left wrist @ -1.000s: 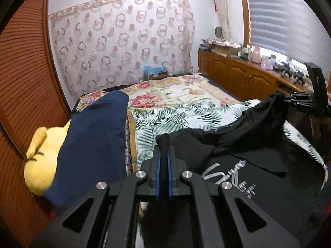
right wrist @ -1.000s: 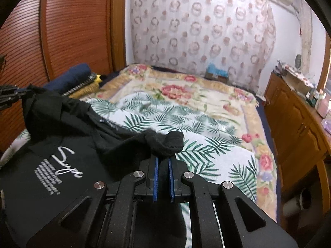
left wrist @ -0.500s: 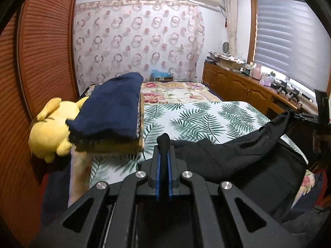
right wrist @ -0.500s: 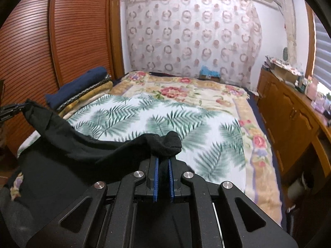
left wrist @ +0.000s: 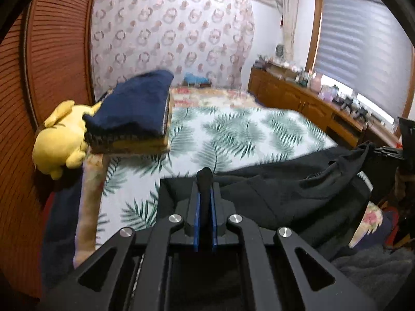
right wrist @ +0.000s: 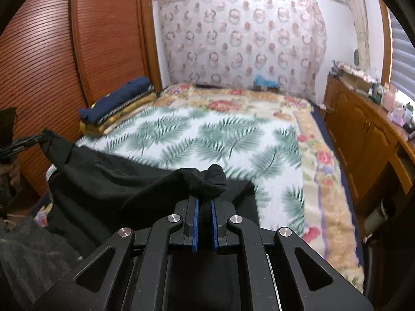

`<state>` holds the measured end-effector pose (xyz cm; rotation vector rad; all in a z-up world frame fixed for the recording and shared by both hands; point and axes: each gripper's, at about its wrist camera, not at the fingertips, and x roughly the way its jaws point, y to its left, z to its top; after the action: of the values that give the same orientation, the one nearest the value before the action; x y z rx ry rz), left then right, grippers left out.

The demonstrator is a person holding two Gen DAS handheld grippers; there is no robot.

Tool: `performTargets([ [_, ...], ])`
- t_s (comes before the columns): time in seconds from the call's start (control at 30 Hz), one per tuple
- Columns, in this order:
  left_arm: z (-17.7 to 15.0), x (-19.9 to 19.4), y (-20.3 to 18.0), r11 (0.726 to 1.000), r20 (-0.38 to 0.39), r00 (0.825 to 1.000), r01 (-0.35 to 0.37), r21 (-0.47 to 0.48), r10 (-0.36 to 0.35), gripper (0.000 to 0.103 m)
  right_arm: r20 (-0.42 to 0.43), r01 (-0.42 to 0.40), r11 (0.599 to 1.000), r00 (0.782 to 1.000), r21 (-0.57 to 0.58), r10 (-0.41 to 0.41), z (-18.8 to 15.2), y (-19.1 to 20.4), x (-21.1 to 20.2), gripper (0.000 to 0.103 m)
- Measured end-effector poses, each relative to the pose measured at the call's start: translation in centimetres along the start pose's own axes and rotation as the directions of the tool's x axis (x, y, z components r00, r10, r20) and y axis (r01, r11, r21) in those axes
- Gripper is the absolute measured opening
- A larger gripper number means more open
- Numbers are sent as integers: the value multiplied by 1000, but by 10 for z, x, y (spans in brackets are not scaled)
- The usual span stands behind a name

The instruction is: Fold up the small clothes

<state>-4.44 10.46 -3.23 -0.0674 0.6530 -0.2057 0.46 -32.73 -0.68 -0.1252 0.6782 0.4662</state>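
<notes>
Two grippers pinch one black cotton garment (left wrist: 298, 189): left gripper (left wrist: 204, 207) clamped on one bunched corner, right gripper (right wrist: 205, 207) clamped on the other. Cloth spans between them, long axis left-right, hanging over the near edge of the palm-print bedspread (right wrist: 220, 140), which lies ahead of both. Judgement: next move lays it forward, flat.

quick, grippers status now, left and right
Left gripper: closed, pinching the black garment.
Right gripper: closed, pinching another bunched part of the same garment.
</notes>
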Motion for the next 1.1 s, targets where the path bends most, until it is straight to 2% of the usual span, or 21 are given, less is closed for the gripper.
performTargets([
  [0.07, -8, 6, 0, 1000, -27, 1000, -9, 3, 9, 6, -42, 8, 1000, 999, 6, -8, -12, 2, 11, 6],
  [0.17, -13, 7, 3, 1000, -41, 999, -27, 11, 28, 20, -107, 20, 1000, 994, 23, -18, -28, 0, 28, 8],
  [0.27, -12, 2, 9, 999, -24, 999, -42, 11, 42, 35, -118, 22, 999, 993, 27, -19, -31, -6, 30, 11],
  [0.33, -7, 0, 15, 998, -9, 998, -64, 1, 64, 50, -112, 34, 999, 993, 12, -32, -28, -6, 25, 16],
  [0.37, -6, 0, 18, 998, -5, 998, -68, 1, 68, 52, -102, 31, 999, 994, 11, -30, -25, -7, 21, 17],
  [0.47, 3, 5, 24, 997, -5, 997, -78, 11, 78, 53, -64, 43, 999, 997, -7, -44, -11, -9, 9, 26],
  [0.73, 25, 40, 33, 994, -27, 994, -102, 43, 103, 53, 2, 73, 997, 997, -18, -73, 20, -18, 0, 34],
  [0.9, 28, 73, 39, 995, -76, 992, -98, 36, 101, 53, -38, 91, 996, 995, 0, -91, 25, -29, 31, 35],
  [1.1, 21, 101, 45, 995, -147, 984, -96, 33, 100, 53, -119, 95, 994, 989, 44, -89, 15, -47, 86, 35],
])
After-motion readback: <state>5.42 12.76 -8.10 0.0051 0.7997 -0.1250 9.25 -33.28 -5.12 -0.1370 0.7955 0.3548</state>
